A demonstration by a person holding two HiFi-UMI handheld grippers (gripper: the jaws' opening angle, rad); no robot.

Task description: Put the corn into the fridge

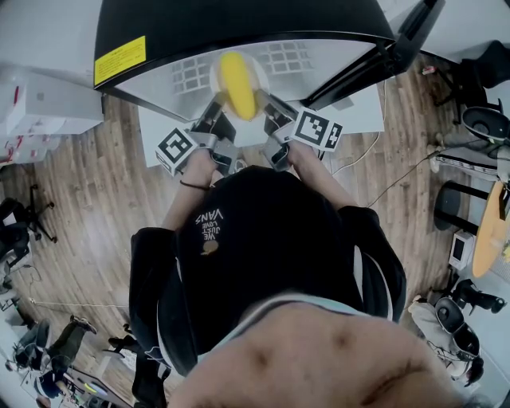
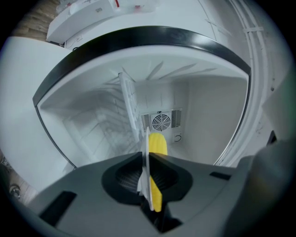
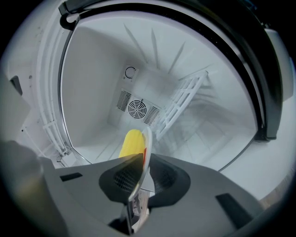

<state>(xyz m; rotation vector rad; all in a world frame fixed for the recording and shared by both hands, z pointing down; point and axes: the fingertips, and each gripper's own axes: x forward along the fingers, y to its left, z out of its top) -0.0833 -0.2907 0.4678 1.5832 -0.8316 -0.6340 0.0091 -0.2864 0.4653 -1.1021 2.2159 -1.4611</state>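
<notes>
The corn (image 1: 237,80) lies lengthwise on a white plate (image 2: 145,176), held level in the open mouth of the fridge (image 2: 210,115), in front of the round fan vent (image 2: 161,121) on its back wall. The left gripper (image 1: 215,118) and the right gripper (image 1: 268,108) each have their jaws pinched on the plate's rim, at opposite sides. A white wire rack (image 3: 182,99) leans inside the fridge.

A lab-like office room, as I see it from above.
Wood-plank floor (image 1: 88,199) lies under me; office chairs (image 1: 484,121) stand at the frame's edges, white boxes (image 1: 48,103) are stacked upper left, cables (image 1: 398,171) trail right, and a small fridge (image 1: 239,24) sits on top.
</notes>
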